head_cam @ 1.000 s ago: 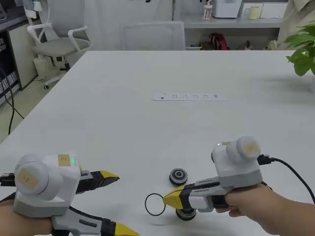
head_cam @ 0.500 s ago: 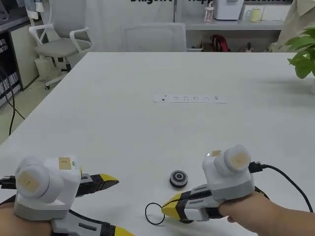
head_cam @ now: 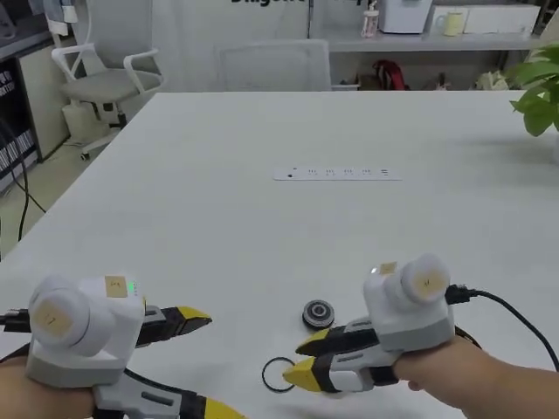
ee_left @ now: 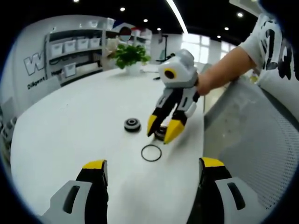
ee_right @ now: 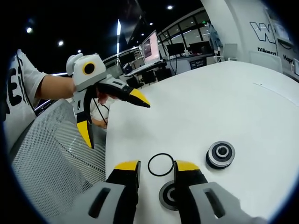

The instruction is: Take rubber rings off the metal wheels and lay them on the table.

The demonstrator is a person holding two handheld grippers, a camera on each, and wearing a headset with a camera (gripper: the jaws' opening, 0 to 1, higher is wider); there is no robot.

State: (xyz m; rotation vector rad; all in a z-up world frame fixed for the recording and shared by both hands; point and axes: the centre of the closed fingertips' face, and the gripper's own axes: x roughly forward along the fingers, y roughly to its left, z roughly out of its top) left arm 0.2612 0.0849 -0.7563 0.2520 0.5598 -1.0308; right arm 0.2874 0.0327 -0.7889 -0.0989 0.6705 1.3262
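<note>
Head view, room: we see the table [head_cam: 218,201] open and bare out to a power strip [head_cam: 336,174]
Head view, claws: left gripper [head_cam: 216,362] spread wide, right gripper [head_cam: 300,360] with jaws apart, both holding nothing
Head view, ring: one rubber ring [head_cam: 266,375] flat on the table at the right gripper's tips
Left gripper view, edge: the ring lies near the table's edge, grey mesh [ee_left: 252,135] just beyond
Right gripper view, count: we count one ring, one metal wheel [ee_right: 220,154] off to the side, a second wheel [ee_right: 166,196] low between our jaws, unclamped
</note>
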